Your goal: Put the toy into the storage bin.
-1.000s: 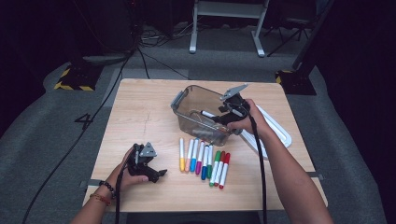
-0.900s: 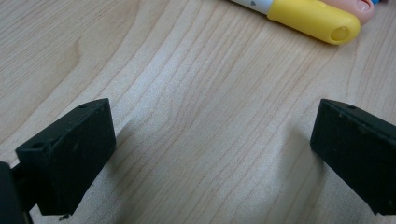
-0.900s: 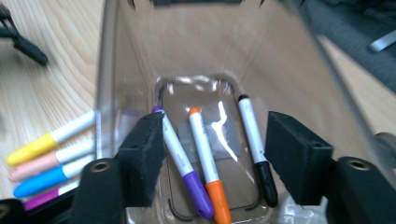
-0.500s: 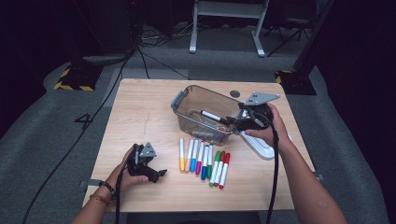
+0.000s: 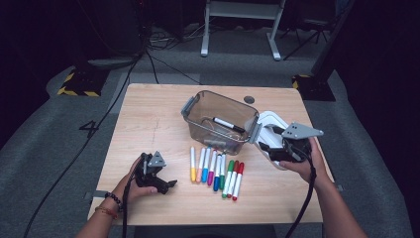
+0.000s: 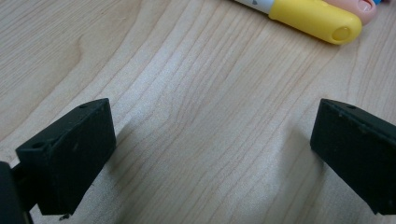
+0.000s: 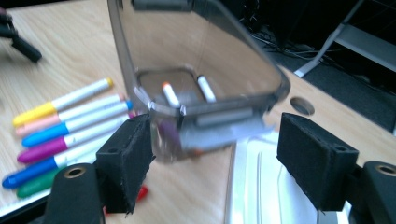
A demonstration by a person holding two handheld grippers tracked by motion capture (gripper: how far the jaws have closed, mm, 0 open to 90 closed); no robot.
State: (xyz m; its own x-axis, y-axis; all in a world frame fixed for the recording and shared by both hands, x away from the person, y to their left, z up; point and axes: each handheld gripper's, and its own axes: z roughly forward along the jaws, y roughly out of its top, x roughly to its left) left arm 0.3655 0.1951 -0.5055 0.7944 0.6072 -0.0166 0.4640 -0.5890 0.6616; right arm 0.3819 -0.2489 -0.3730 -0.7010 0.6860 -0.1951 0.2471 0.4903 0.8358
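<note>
Worktop (image 5: 148, 124) has the clear bin (image 5: 198, 106) mid-table with one marker (image 5: 229, 124) already inside. Remaining markers (image 5: 217, 171) lie in a row just in front of it, long axes pointing away from the person, between both tools. Right tool (image 5: 271, 148), jaws just opened wide and empty, sits beside the bin over the white lid (image 5: 270, 119); left tool (image 5: 166, 184) is open, empty, and looks nearer to the yellow marker (image 5: 192, 169).

a dark recording studio or lab: a lone wooden surface (image 5: 148, 119) on grey carpet (image 5: 64, 144), floor cables (image 5: 163, 64), hazard-striped stand base (image 5: 79, 91).
</note>
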